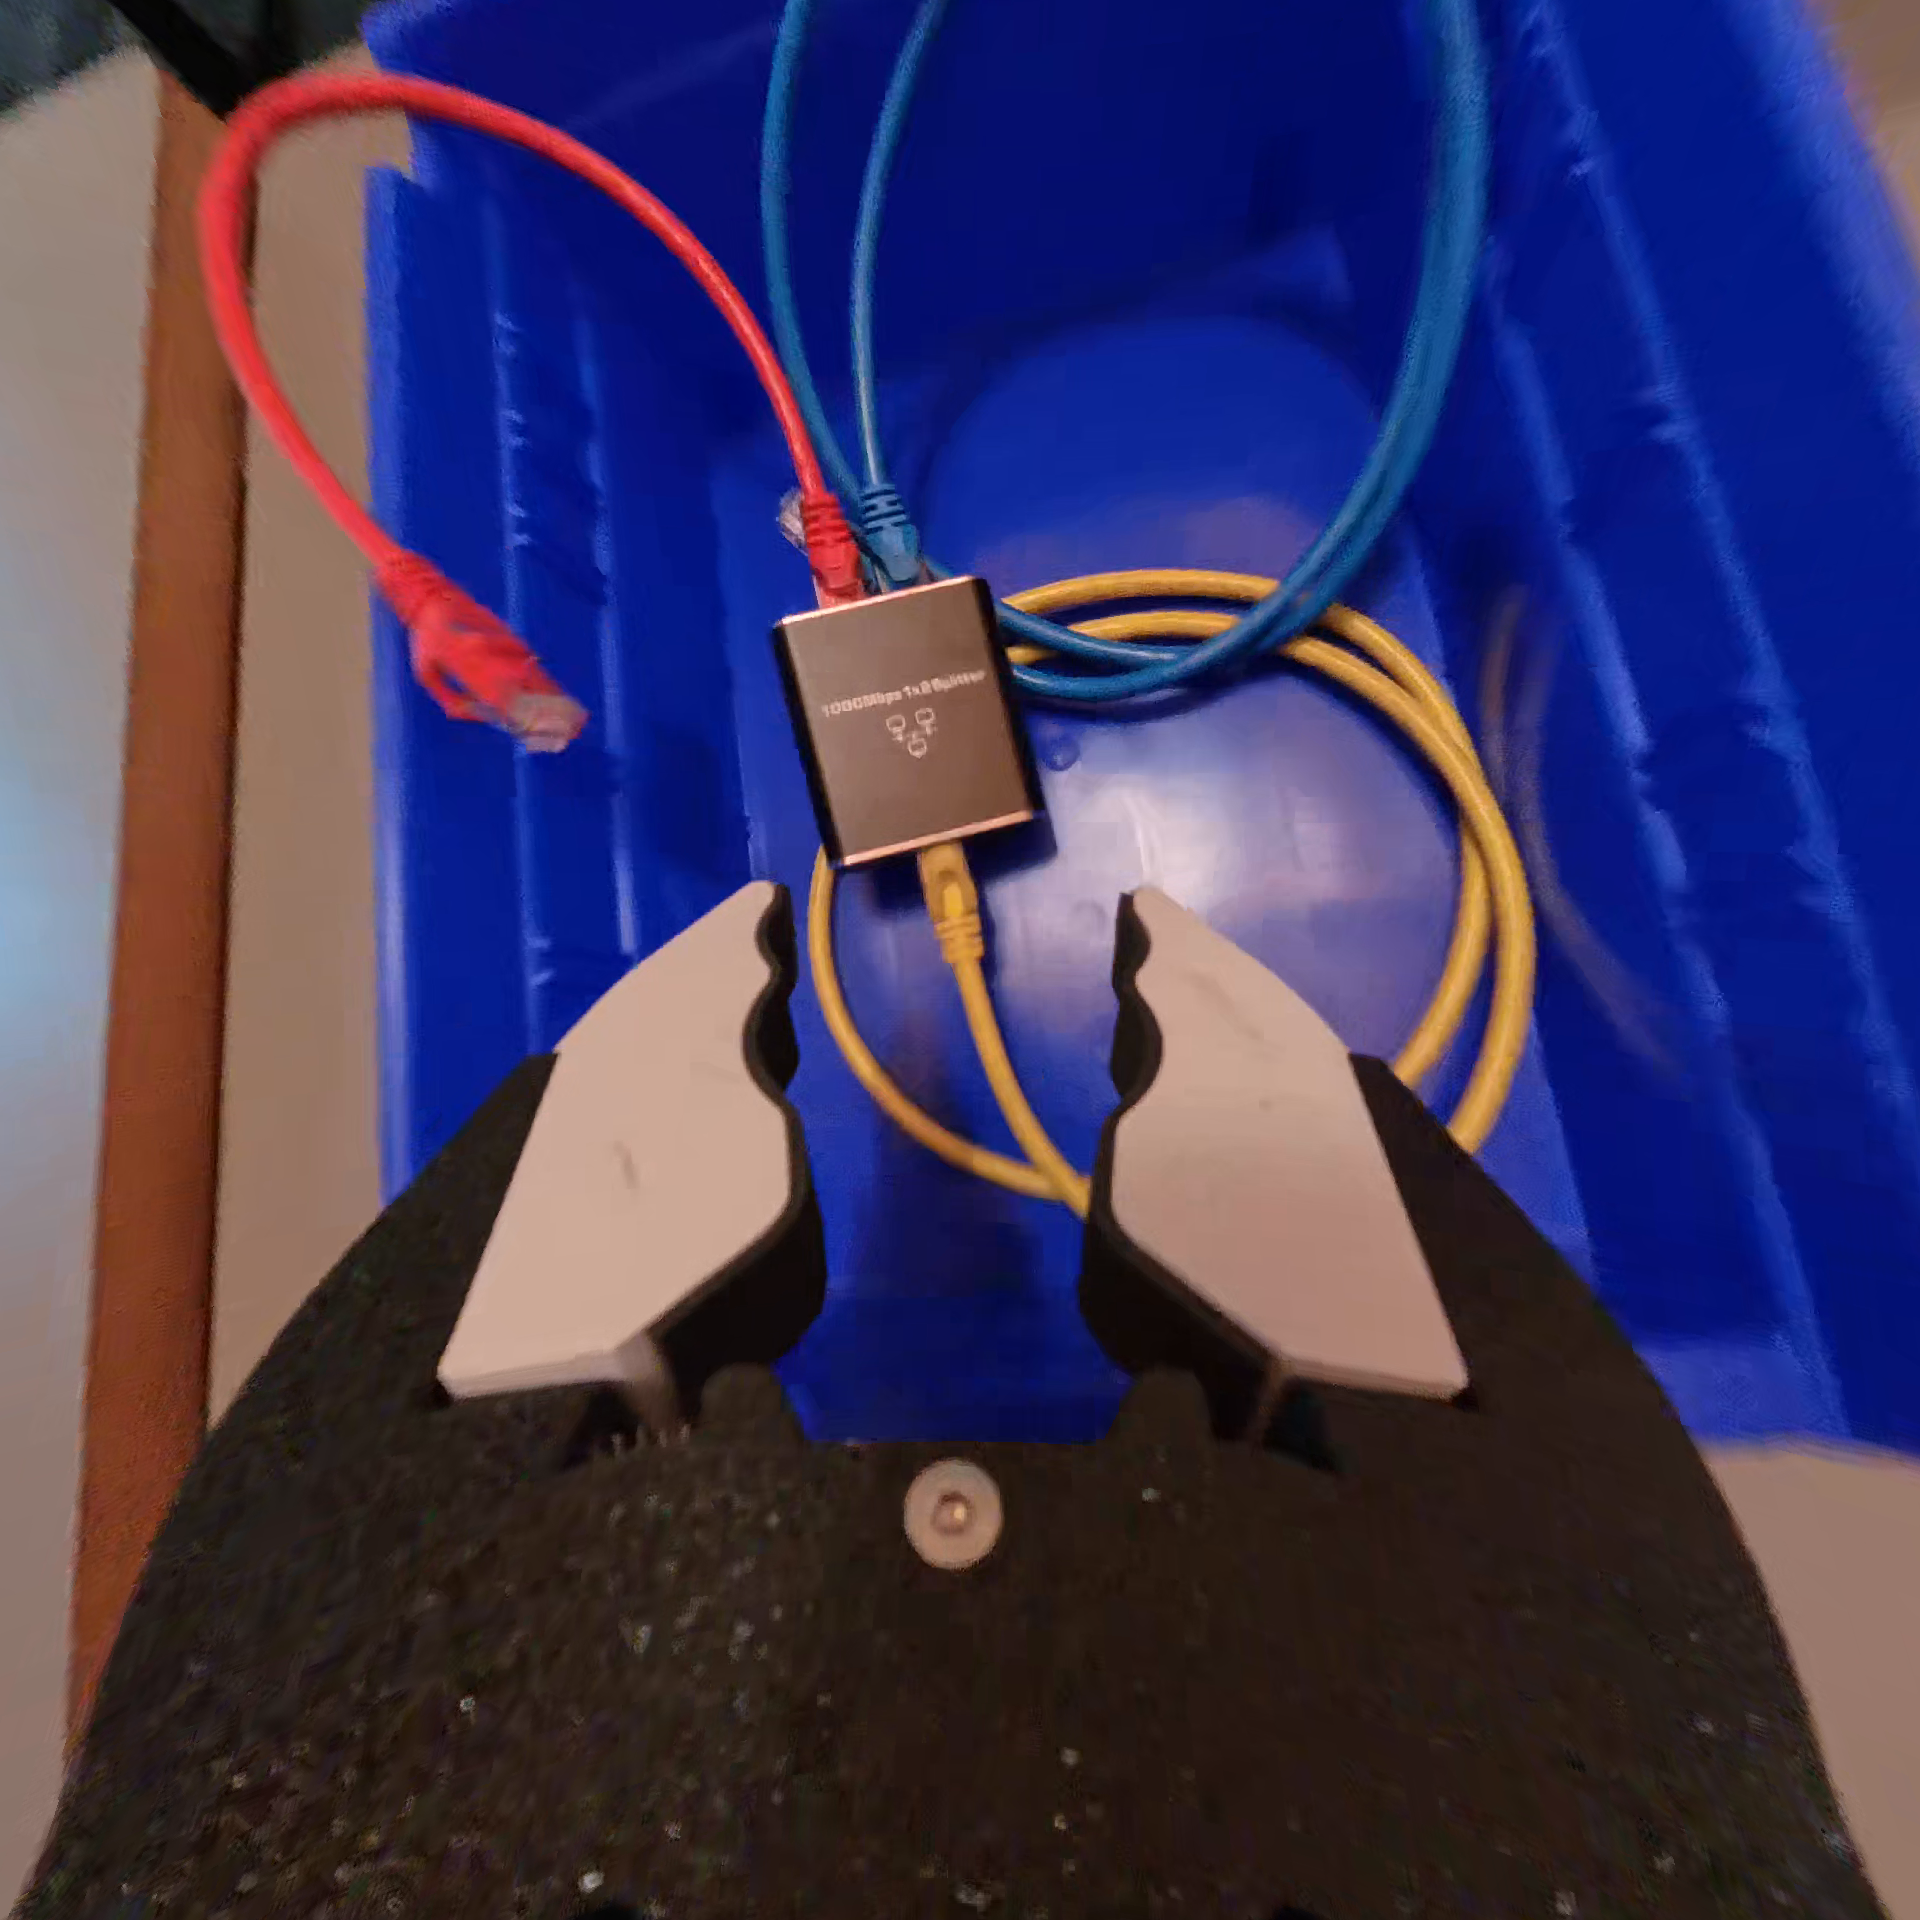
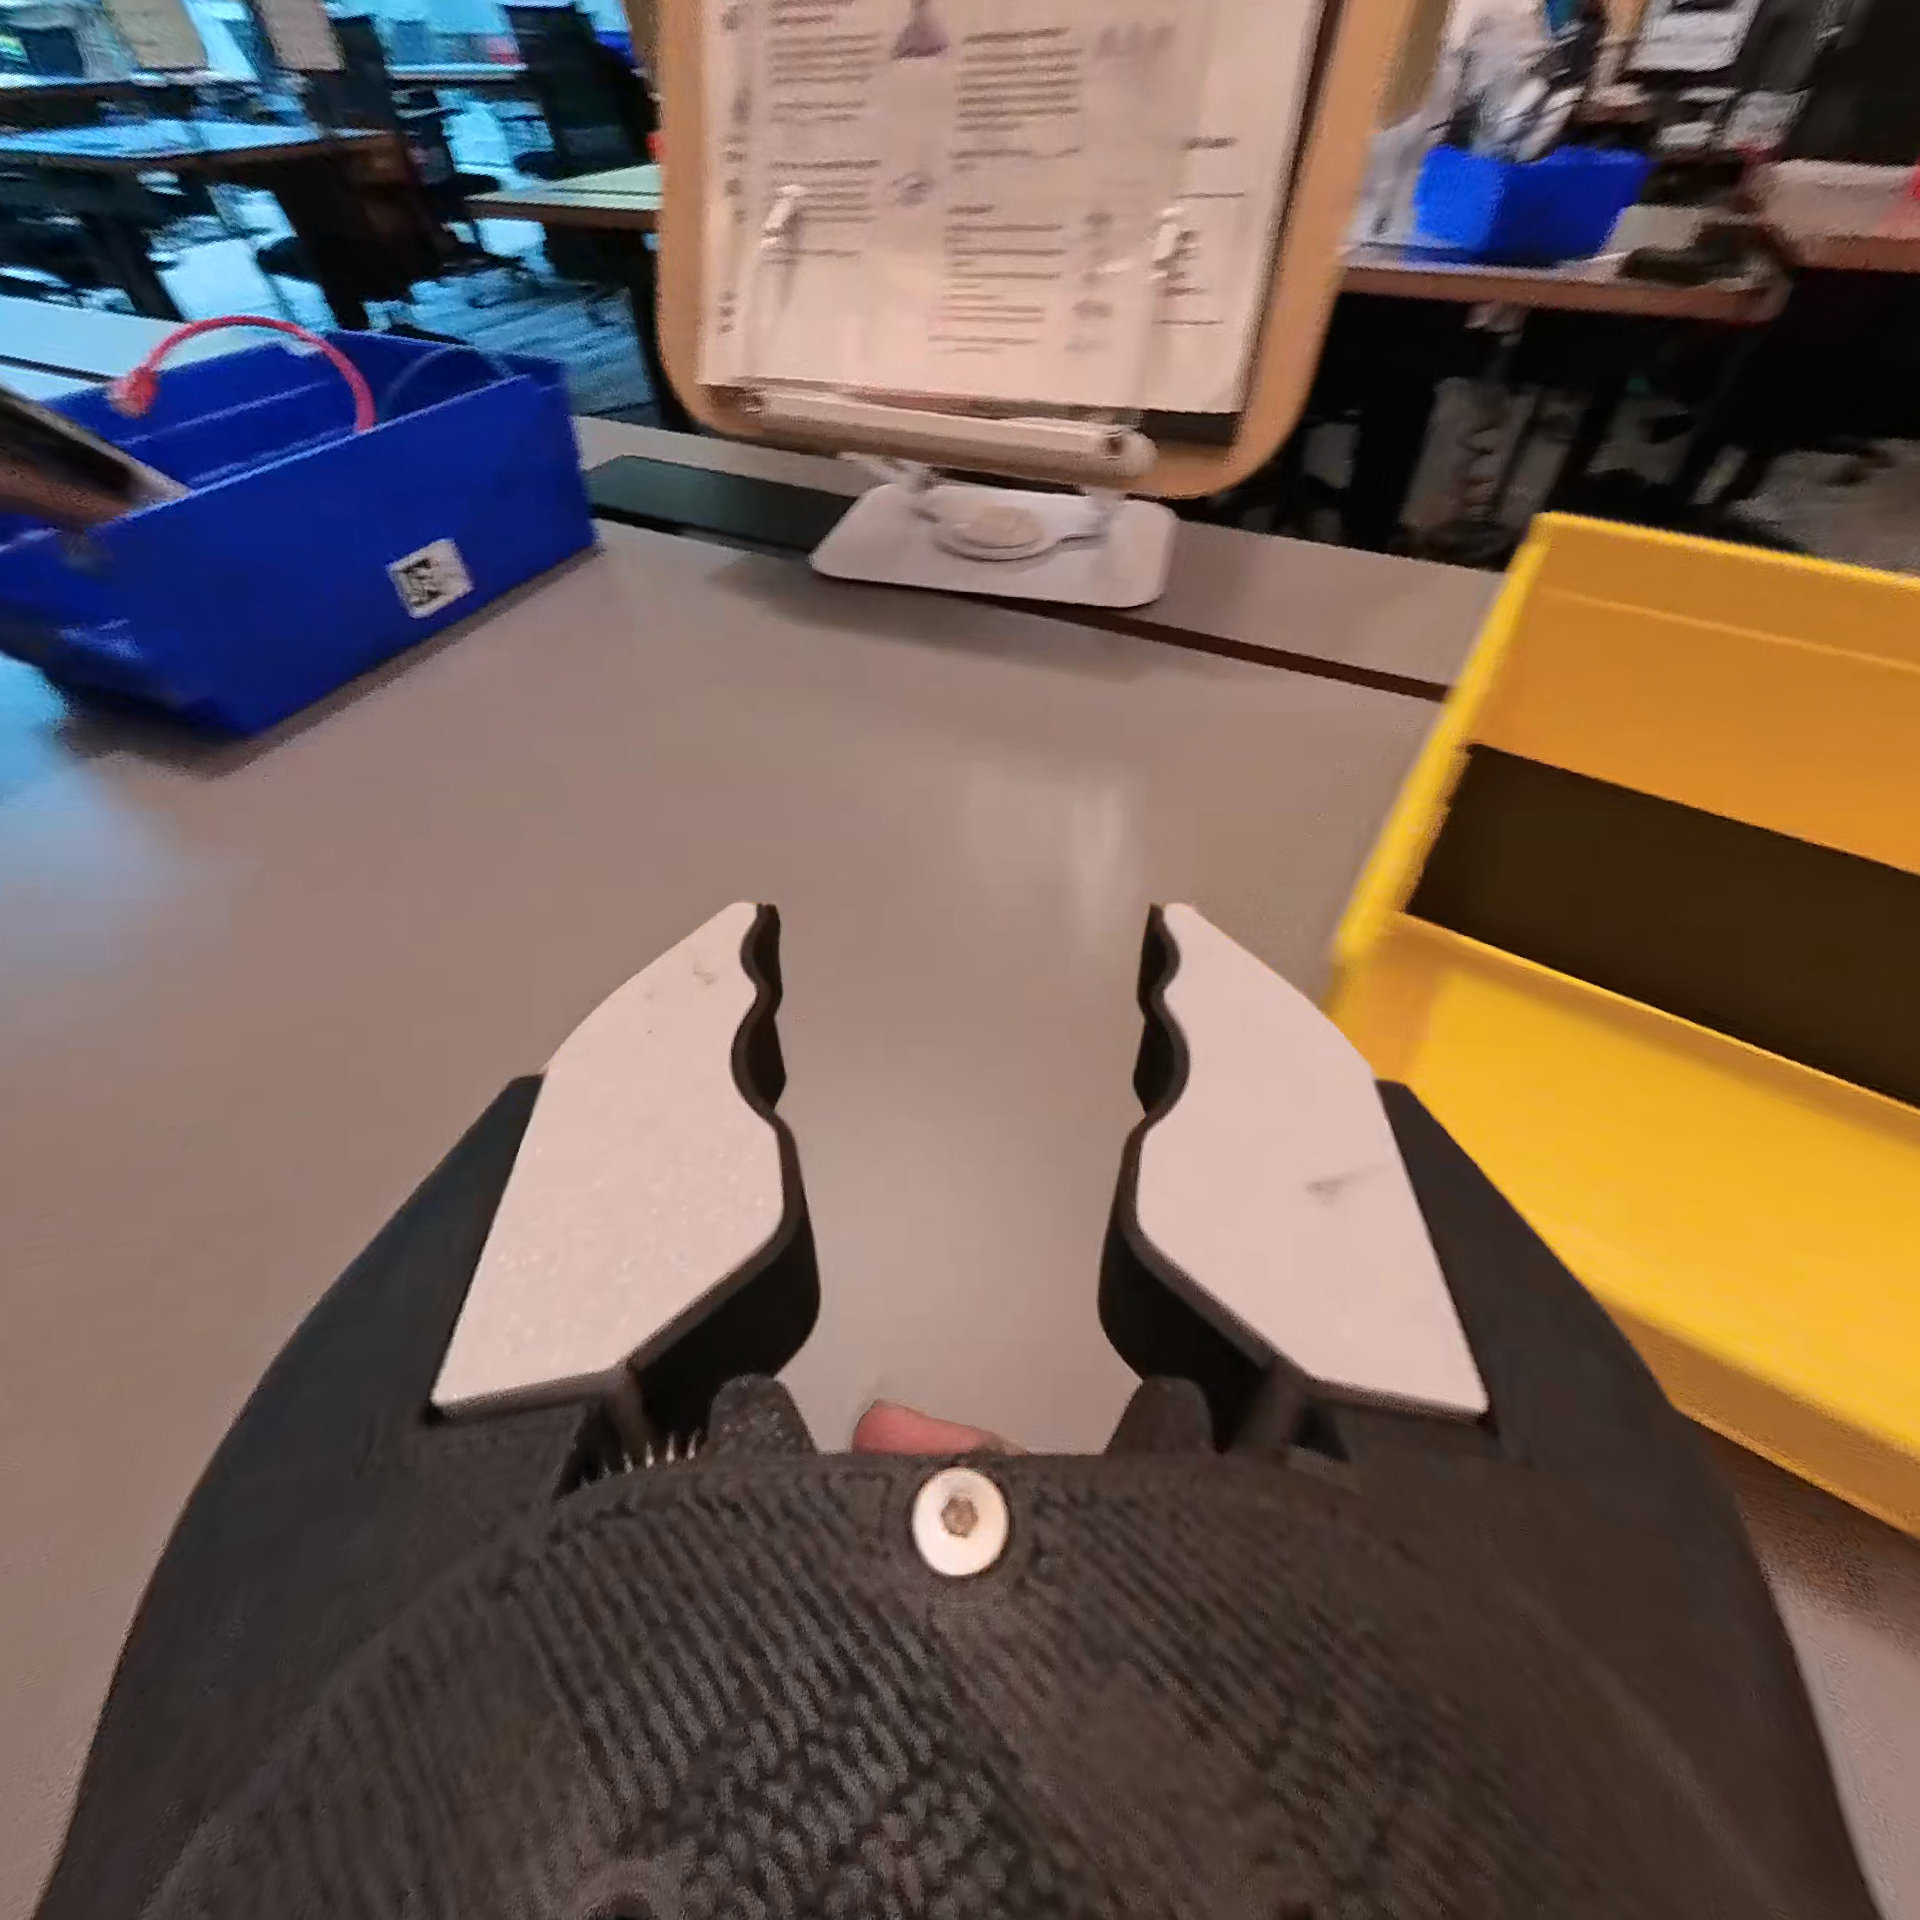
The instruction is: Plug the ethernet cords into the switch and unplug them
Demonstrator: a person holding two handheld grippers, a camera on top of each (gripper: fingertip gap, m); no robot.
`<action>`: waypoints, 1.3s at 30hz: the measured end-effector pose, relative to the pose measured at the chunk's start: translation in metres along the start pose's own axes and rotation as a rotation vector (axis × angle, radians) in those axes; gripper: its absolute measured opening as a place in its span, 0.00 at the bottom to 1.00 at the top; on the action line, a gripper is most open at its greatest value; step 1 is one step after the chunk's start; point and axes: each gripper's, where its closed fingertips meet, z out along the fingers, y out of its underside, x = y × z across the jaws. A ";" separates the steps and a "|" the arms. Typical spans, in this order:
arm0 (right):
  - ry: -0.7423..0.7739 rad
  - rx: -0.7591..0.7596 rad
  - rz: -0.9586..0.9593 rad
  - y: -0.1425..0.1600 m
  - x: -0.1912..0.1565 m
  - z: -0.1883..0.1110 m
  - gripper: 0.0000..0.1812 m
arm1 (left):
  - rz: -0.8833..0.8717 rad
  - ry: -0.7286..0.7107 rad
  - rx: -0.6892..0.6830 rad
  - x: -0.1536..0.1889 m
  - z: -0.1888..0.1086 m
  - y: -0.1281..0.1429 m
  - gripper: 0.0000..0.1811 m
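1. In the left wrist view, we see our left gripper [image 1: 951, 902] above a blue bin [image 1: 1662, 727], its jaws spread wide and holding nothing.
2. The small dark switch [image 1: 906, 717] lies on the bin floor, just ahead of the fingertips.
3. A yellow cord [image 1: 1475, 831] is plugged into the switch's near end, and its slack coils on the bin floor beside and under the switch.
4. A red cord [image 1: 281, 416] and a blue cord [image 1: 1444, 312] meet the switch's far end side by side. The red cord loops out over the bin's left wall, with its free plug [image 1: 499, 675] hanging loose.
5. In the right wrist view, our right gripper [image 2: 961, 925] hovers over a grey table [image 2: 623, 810], jaws wide and empty.
6. The blue bin [image 2: 312, 582] sits far left and a yellow bin [image 2: 1662, 935] close on the right. A document stand [image 2: 987, 312] is straight ahead.
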 end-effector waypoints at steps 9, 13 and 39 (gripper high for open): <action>-0.163 -0.099 -0.081 0.031 -0.059 0.023 0.37 | -0.051 -0.019 -0.248 -0.008 0.069 0.008 0.35; -0.208 -0.068 0.012 0.032 -0.066 0.024 0.35 | 0.024 -0.038 -0.220 -0.014 0.069 0.006 0.34; -0.468 0.234 0.053 -0.063 -0.145 -0.016 0.38 | 0.510 -0.103 1.070 0.128 -0.325 -0.160 0.32</action>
